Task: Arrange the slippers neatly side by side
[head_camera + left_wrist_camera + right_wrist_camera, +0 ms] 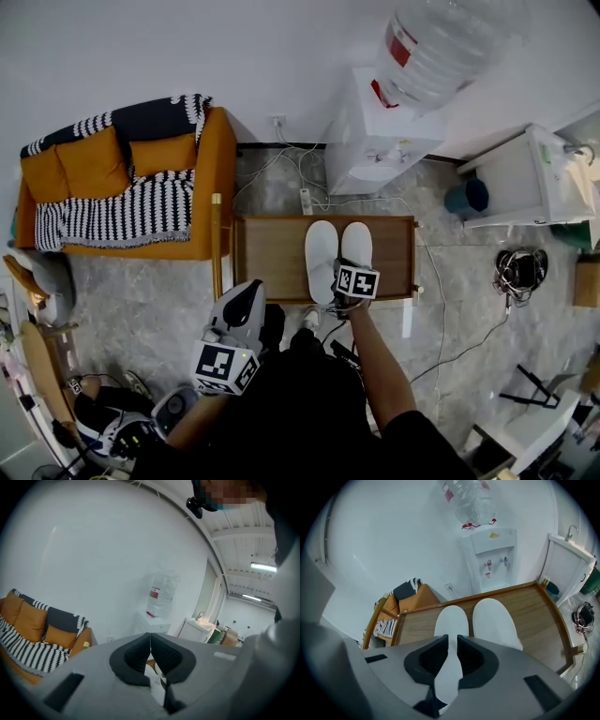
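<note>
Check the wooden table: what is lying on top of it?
Two white slippers lie side by side on the wooden table. The right tongs pinch the heel of the slipper nearer the sofa and cover that end; the tabletop under both slippers is hidden.

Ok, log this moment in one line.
left gripper: shut, empty | right gripper: shut on sofa-side slipper | other slipper: beside it on wooden table

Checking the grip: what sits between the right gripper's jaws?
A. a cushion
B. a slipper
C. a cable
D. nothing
B: in its own view the right gripper has its jaws closed on the near end of a slipper.
</note>
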`<state>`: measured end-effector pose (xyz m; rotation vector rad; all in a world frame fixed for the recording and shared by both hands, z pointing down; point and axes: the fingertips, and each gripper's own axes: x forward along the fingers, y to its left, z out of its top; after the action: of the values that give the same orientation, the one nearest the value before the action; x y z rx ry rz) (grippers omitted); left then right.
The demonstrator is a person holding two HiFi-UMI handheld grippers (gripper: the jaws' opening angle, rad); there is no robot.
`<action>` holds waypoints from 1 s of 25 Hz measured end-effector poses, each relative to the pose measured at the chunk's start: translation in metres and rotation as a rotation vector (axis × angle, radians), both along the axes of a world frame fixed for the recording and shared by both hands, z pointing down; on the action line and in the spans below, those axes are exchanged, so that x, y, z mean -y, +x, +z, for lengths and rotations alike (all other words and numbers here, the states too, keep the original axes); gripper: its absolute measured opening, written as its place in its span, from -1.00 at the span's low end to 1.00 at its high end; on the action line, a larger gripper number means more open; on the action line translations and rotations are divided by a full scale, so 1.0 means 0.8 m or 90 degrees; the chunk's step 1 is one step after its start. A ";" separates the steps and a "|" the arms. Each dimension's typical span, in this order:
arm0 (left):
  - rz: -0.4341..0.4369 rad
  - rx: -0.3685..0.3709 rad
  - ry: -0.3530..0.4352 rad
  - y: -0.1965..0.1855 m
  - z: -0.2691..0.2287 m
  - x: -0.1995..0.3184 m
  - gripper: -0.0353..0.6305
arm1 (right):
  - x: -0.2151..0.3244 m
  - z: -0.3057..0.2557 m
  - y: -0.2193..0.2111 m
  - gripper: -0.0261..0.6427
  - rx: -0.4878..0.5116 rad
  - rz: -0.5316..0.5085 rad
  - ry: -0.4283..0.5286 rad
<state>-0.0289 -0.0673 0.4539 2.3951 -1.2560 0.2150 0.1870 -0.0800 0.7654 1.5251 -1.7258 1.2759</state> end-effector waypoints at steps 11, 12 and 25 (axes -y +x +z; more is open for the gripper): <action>0.004 -0.011 0.029 0.003 -0.018 -0.022 -0.84 | -0.003 -0.100 0.002 -0.84 -0.018 -0.006 0.106; 0.005 -0.011 0.033 0.004 -0.019 -0.023 -0.84 | -0.002 -0.115 0.001 -0.84 -0.019 -0.008 0.124; 0.008 -0.019 0.063 0.016 -0.039 -0.037 -0.84 | -0.040 -0.309 -0.024 -0.85 -0.044 -0.054 0.342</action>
<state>-0.0165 -0.0380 0.4227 2.4804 -1.2667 0.1234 0.1682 -0.0477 0.5179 1.7263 -2.1729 0.7351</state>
